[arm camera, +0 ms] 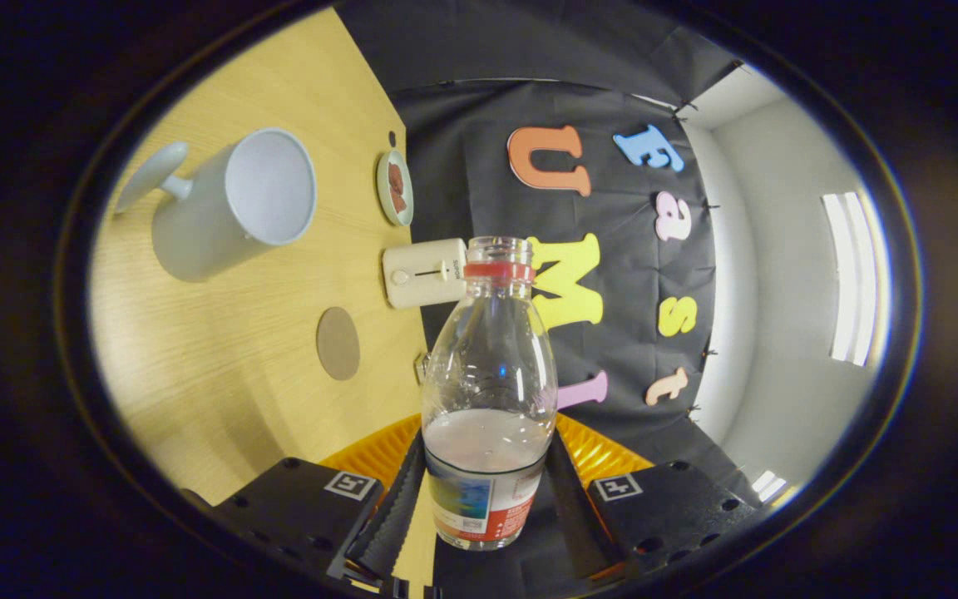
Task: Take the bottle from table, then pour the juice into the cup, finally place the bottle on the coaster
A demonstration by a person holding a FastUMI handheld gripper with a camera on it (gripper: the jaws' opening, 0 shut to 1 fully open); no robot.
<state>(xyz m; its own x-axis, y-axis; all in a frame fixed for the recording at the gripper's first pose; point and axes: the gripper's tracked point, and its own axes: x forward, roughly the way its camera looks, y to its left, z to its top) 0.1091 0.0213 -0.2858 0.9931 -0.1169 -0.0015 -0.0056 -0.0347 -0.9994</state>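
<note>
In the gripper view, a clear plastic bottle, uncapped and about a third full of pale juice, is clamped at its labelled base by the gripper, both fingers pressed against its sides. The wooden table is seen tilted beyond it. On it, a white cup, a round brown coaster, a small white device and a small plate are seen, well apart from the bottle.

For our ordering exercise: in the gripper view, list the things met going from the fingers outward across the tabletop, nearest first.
bottle clamped between the gripper fingers → round brown coaster → small cream box → white cup → small dish.
</note>
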